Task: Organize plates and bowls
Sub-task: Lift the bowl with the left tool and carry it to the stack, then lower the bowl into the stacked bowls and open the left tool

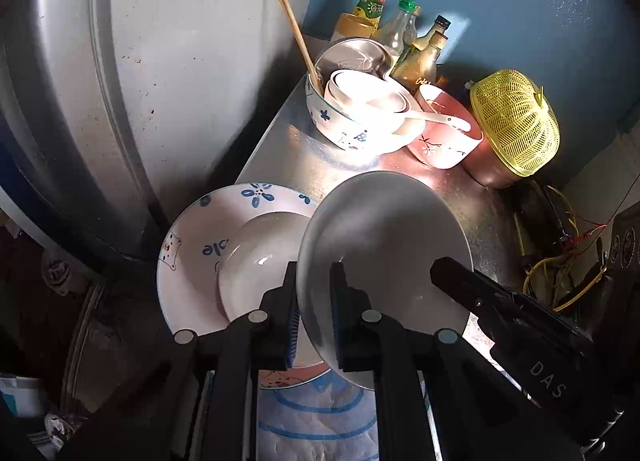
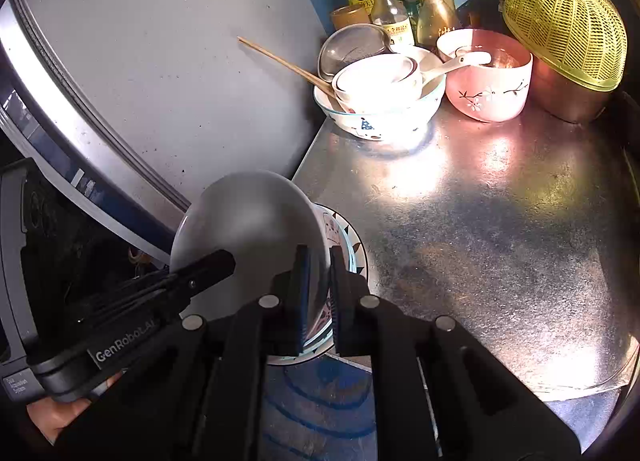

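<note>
A plain white plate (image 1: 384,245) is held tilted above the counter; both grippers pinch its rim. My left gripper (image 1: 314,301) is shut on its near left edge. My right gripper (image 2: 320,285) is shut on the opposite edge of the same plate (image 2: 248,221); one of its fingers (image 1: 472,285) reaches in from the right in the left wrist view. Under the plate lies a patterned plate (image 1: 192,245) with blue flowers, holding a white dish (image 1: 260,261). At the back, a blue-patterned bowl (image 2: 380,117) holds stacked white bowls, and a pink bowl (image 2: 488,89) holds a spoon.
Chopsticks (image 2: 280,61) stick out of the patterned bowl. Several bottles (image 2: 392,1) and a steel bowl (image 2: 352,49) stand against the blue wall. A yellow mesh cover (image 2: 568,17) sits on a copper pot at the back right. The steel counter (image 2: 500,221) spreads right; cables (image 1: 560,261) lie beyond it.
</note>
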Motion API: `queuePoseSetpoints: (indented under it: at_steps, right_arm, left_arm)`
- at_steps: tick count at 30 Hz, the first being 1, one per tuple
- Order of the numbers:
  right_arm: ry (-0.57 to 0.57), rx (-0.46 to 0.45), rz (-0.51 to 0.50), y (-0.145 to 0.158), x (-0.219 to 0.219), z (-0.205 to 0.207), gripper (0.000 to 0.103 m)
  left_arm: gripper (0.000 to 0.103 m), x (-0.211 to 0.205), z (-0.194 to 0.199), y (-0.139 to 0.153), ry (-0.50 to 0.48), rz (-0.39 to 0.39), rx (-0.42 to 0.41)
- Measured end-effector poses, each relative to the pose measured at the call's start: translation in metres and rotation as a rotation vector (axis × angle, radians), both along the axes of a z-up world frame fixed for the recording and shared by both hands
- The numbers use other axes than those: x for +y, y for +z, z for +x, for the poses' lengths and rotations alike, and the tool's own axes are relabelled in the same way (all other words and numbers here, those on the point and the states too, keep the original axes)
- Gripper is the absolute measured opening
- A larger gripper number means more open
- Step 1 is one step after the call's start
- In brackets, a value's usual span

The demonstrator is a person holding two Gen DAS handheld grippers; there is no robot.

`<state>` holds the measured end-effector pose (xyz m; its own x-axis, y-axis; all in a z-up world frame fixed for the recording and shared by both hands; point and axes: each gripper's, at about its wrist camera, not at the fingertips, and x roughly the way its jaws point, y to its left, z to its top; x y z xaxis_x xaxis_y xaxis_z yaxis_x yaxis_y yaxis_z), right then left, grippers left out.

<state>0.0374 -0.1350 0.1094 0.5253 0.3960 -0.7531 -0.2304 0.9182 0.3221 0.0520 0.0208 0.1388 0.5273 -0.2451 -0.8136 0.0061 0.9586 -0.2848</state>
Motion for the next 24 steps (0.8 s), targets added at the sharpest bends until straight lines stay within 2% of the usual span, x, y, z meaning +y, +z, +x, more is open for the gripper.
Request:
queuePoseSetpoints:
  at_steps: [9, 21, 23, 24]
  right_arm:
    - [0.065, 0.043, -0.004, -0.021, 0.03, 0.008, 0.01]
    - [0.082, 0.093, -0.035, -0.041, 0.032, 0.016, 0.01]
    - [0.085, 0.1, -0.034, -0.043, 0.032, 0.017, 0.011]
    - [0.083, 0.1, -0.037, -0.043, 0.031, 0.017, 0.012]
  left_arm:
    - [0.012, 0.017, 0.0, -0.019, 0.057, 0.047, 0.037]
    - [0.014, 0.011, 0.002, -0.032, 0.071, 0.065, 0.066]
    - [0.025, 0.013, 0.002, -0.031, 0.072, 0.048, 0.065]
    - [0.027, 0.013, 0.002, -0.03, 0.069, 0.038, 0.064]
